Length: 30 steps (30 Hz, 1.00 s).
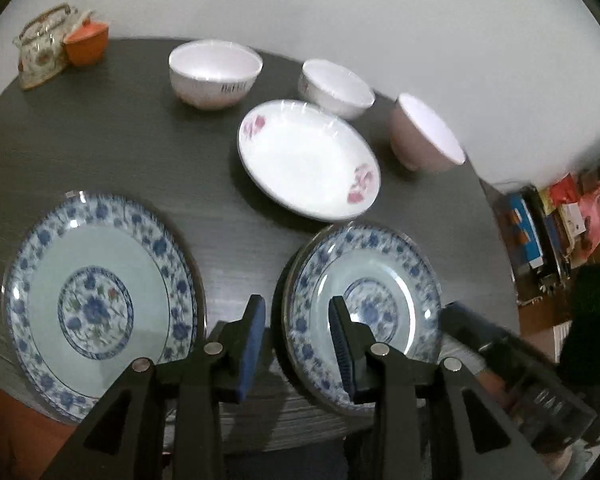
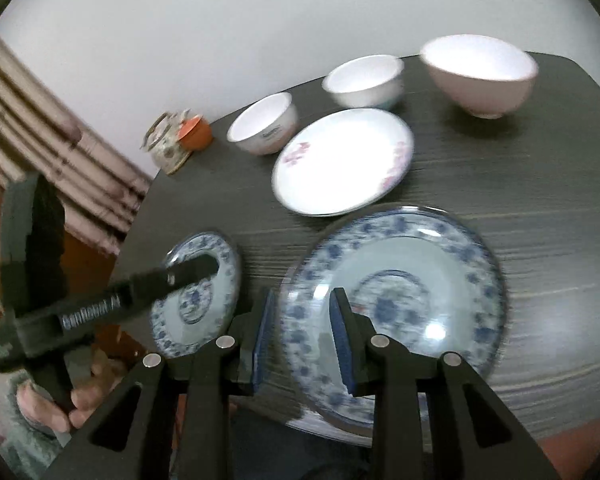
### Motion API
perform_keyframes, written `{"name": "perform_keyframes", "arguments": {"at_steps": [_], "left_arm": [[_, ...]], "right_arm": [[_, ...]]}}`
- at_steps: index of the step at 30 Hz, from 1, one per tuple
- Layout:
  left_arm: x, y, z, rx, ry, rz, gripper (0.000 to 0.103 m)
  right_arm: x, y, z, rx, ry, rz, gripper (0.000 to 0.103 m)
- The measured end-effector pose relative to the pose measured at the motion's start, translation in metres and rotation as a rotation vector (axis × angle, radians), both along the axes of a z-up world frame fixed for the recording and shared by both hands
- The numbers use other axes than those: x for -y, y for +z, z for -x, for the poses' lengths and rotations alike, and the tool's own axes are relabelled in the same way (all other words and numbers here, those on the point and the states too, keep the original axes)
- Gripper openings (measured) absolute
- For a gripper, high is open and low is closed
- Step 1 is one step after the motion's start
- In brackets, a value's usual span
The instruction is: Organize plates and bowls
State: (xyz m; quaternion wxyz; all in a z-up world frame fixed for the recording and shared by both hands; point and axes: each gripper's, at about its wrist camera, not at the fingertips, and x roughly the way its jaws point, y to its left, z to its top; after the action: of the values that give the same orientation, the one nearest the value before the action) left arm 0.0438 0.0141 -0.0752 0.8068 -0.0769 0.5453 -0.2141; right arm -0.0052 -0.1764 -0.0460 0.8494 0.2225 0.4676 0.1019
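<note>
Glass teapot [image 1: 44, 46] beside orange cup [image 1: 87, 44], touching.

My left gripper [image 1: 298, 322] hangs with jaws apart and empty over the dark table [image 1: 112, 140], between two blue-patterned plates [image 1: 96, 300]. A pink-flowered white plate [image 1: 308, 160] lies at one o'clock, three bowls [image 1: 215, 74] beyond it.

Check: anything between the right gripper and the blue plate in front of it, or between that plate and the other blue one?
Nothing blocks the right gripper; its open jaws hang at the blue plate's near-left rim. Only bare table separates it from the other blue plate, but the left gripper reaches over that one.
</note>
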Motion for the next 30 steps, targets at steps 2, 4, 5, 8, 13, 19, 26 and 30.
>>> {"name": "perform_keyframes", "arguments": {"at_steps": [2,4,5,8,13,19,26,30], "left_arm": [[-0.005,-0.006,-0.002,-0.014,0.013,0.006,0.033],[-0.006,-0.009,-0.005,-0.020,0.009,0.023,0.033],[-0.005,-0.010,-0.006,-0.017,0.003,0.027,0.033],[-0.001,-0.014,-0.004,-0.013,-0.023,0.040,0.033],[0.009,-0.022,0.000,0.006,-0.055,0.038,0.033],[0.017,-0.012,0.005,0.106,-0.052,0.018,0.033],[0.025,-0.017,0.006,0.110,-0.056,0.008,0.033],[0.019,-0.026,0.003,0.070,-0.036,0.068,0.033]], "right_arm": [[0.013,-0.004,0.005,-0.009,-0.039,0.008,0.028],[0.026,-0.006,0.011,-0.011,-0.070,0.012,0.028],[0.032,-0.006,0.014,-0.012,-0.080,0.016,0.028],[0.047,-0.009,0.020,-0.016,-0.114,0.032,0.028],[0.063,-0.017,0.023,-0.033,-0.134,0.054,0.029],[0.075,-0.029,0.026,-0.053,-0.134,0.084,0.028],[0.093,-0.041,0.031,-0.070,-0.158,0.068,0.028],[0.099,-0.049,0.029,-0.091,-0.148,0.044,0.028]]}}
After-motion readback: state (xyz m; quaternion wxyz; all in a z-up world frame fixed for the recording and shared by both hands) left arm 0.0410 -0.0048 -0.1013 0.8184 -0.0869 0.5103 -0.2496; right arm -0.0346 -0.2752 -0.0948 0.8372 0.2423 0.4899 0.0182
